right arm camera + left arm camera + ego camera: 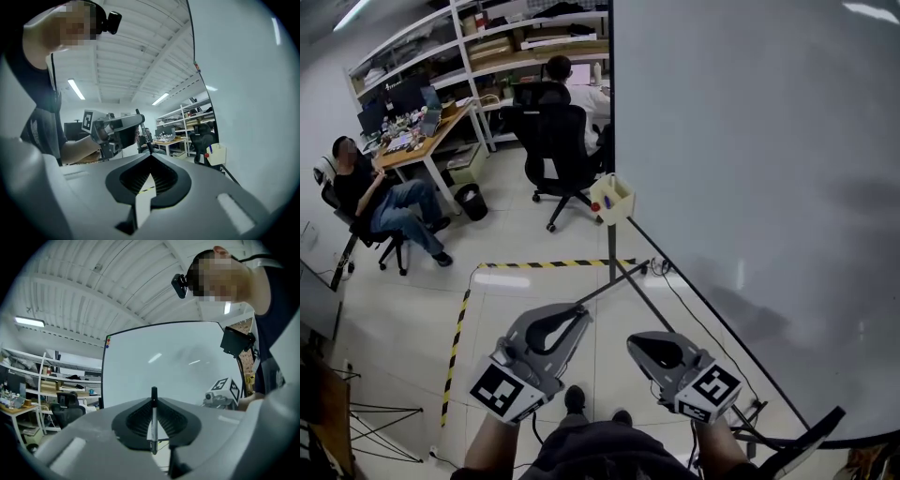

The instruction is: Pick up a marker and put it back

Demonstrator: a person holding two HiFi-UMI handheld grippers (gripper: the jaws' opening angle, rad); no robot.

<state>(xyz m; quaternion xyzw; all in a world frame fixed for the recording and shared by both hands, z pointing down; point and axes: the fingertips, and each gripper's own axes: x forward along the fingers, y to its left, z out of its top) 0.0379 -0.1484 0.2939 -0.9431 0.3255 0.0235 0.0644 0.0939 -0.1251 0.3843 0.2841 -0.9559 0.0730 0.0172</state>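
Note:
A thin black marker (pixel 153 420) stands upright between the jaws of my left gripper (pixel 153 401), which is shut on it. From the right gripper view the same marker (pixel 143 133) sticks out of the left gripper (pixel 118 125). In the head view the left gripper (pixel 579 311) is low at centre and the right gripper (pixel 635 341) is beside it. The right gripper (pixel 149 157) has its tips together with nothing between them. A cream marker box (pixel 613 199) hangs at the corner of the big whiteboard (pixel 750 187), ahead of both grippers.
The whiteboard's stand legs (pixel 623 274) cross the floor just ahead. Yellow-black tape (pixel 553 264) marks the floor. One person sits on a chair (pixel 384 202) at left by a desk (pixel 427 141), another at an office chair (pixel 558 141) by the shelves (pixel 525 42).

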